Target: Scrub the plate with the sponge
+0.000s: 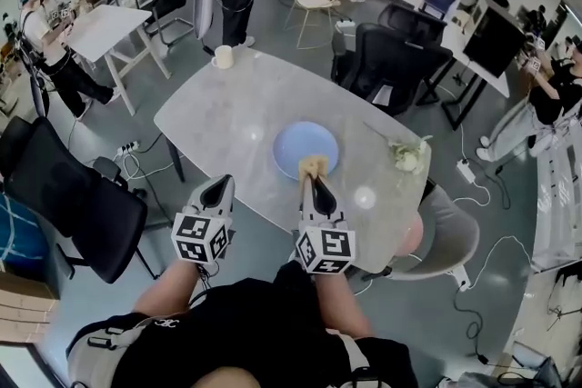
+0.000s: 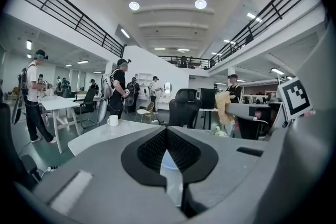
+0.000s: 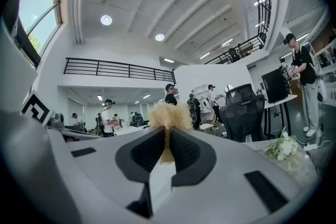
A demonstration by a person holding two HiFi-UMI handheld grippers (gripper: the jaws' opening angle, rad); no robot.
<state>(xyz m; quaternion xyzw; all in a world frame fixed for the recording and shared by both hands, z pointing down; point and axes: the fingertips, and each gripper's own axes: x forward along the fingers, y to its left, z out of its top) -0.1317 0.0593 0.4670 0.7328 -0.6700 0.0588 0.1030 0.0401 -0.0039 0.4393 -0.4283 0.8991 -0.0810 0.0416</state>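
Right gripper [image 1: 314,179] pinches the yellow sponge [image 1: 314,164] near the blue plate [image 1: 293,145] — left gripper [image 1: 222,184] closed, empty.

We are counting one table [image 1: 227,114], one blue plate [image 1: 306,144] near its middle, one white mug [image 1: 223,57] at its far left edge, one flower bunch [image 1: 408,155] at its right edge, one sponge [image 1: 315,164], and two grippers: left gripper [image 1: 221,184], right gripper [image 1: 312,183].
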